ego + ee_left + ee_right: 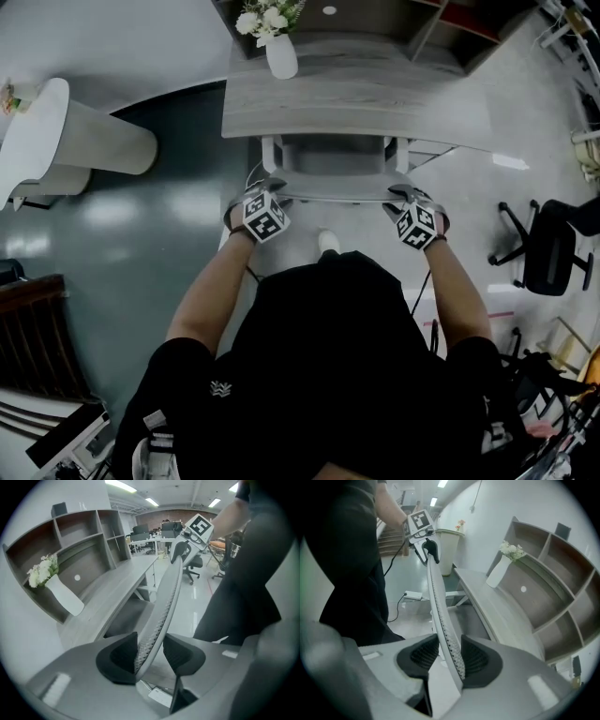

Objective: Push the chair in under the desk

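Observation:
The white mesh-backed chair (pixel 330 159) stands with its seat partly under the grey desk (pixel 375 105). I stand behind it, and its backrest top rail (pixel 333 195) runs between my two grippers. My left gripper (pixel 272 186) is shut on the rail's left corner; in the left gripper view the backrest (pixel 169 592) passes between the dark pads (pixel 121 657) of that gripper (pixel 150 653). My right gripper (pixel 401 194) is shut on the right corner, the backrest (pixel 435 592) wedged between the jaws of that gripper (pixel 450 656).
A white vase of flowers (pixel 280 52) stands on the desk's left end, with open shelves (pixel 79 541) behind it. A white curved counter (pixel 66 141) is at the left, and a black office chair (pixel 548 248) at the right. A power strip (pixel 412 594) lies on the floor.

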A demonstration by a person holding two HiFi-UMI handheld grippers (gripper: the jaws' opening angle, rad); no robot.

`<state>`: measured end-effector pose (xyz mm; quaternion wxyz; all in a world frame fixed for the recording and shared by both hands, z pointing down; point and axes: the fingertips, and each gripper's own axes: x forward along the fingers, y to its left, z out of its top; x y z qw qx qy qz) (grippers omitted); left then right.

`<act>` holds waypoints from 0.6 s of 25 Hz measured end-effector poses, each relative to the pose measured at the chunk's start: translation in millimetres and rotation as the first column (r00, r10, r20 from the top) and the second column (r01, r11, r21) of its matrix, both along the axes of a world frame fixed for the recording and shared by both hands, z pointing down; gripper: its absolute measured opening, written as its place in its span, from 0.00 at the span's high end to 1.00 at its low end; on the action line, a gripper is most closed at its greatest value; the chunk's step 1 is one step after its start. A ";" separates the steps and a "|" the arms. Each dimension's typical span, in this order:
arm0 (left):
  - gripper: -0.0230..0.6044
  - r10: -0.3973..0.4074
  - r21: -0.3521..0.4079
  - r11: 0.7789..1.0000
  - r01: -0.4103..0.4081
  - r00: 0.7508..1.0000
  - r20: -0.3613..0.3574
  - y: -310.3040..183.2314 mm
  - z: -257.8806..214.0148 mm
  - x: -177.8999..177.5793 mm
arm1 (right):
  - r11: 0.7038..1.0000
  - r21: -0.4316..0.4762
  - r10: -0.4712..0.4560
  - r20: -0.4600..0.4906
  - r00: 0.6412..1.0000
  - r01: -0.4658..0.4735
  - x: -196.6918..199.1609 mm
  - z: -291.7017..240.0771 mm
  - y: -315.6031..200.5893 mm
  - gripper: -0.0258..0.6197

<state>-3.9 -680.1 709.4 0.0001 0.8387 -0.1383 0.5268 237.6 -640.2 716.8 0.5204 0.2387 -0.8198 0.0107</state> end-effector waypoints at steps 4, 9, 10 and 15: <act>0.69 0.049 -0.009 0.999 -0.049 0.999 0.023 2.4 1.4 0.1 | 1.000 0.018 -0.021 -0.002 1.000 0.021 -0.2 1.1 3.8 0.73; 0.68 0.063 -0.038 0.997 -0.066 0.996 -0.069 8.7 -4.2 3.1 | 0.993 -0.118 0.021 0.088 0.996 -0.011 -4.5 -4.2 9.8 0.72; 0.68 0.063 -0.043 0.997 -0.069 0.989 -0.135 12.1 -12.1 5.9 | 0.988 -0.153 0.028 0.146 0.989 -0.005 -8.4 -10.9 12.1 0.71; 0.77 -0.036 0.049 0.997 0.063 0.905 -0.423 -6.0 -79.2 14.2 | 0.989 -0.138 0.005 0.339 0.941 0.044 -26.7 -50.3 9.5 0.71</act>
